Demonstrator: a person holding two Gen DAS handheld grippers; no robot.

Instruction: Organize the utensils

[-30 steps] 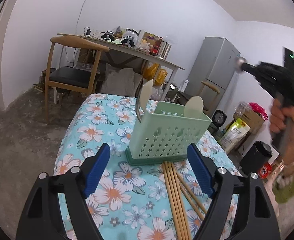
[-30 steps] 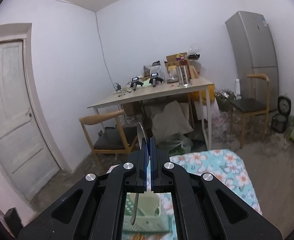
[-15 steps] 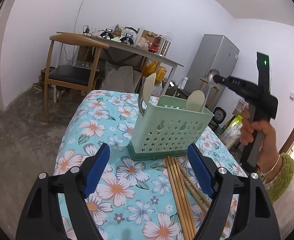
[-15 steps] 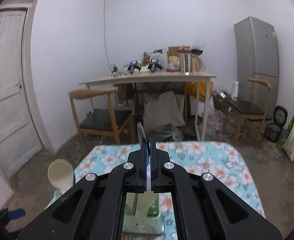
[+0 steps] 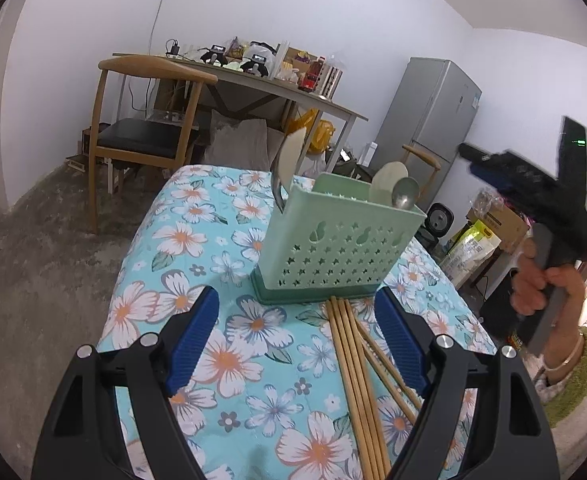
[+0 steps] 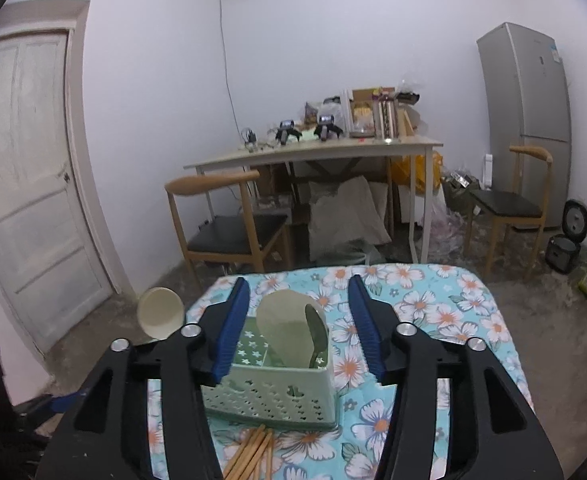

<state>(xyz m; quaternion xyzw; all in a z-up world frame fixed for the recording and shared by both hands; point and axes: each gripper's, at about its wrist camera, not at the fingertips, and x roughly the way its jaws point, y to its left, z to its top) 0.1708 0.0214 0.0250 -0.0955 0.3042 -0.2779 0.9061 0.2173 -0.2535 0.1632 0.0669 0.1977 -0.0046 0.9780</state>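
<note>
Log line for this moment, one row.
right gripper: opening, nothing between pads | metal spoon: in green caddy | left gripper: open | chopsticks: on table

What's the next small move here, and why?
Probably bring the left gripper down onto the chopsticks. The metal spoon already stands in the green caddy; the right gripper has its jaws opening with nothing pressed between them. The chopsticks lie loose on the tablecloth, in front of the left gripper's open jaws.

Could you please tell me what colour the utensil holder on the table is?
The utensil holder is pale mint green with star-shaped cutouts, clearest in the left wrist view.
</note>
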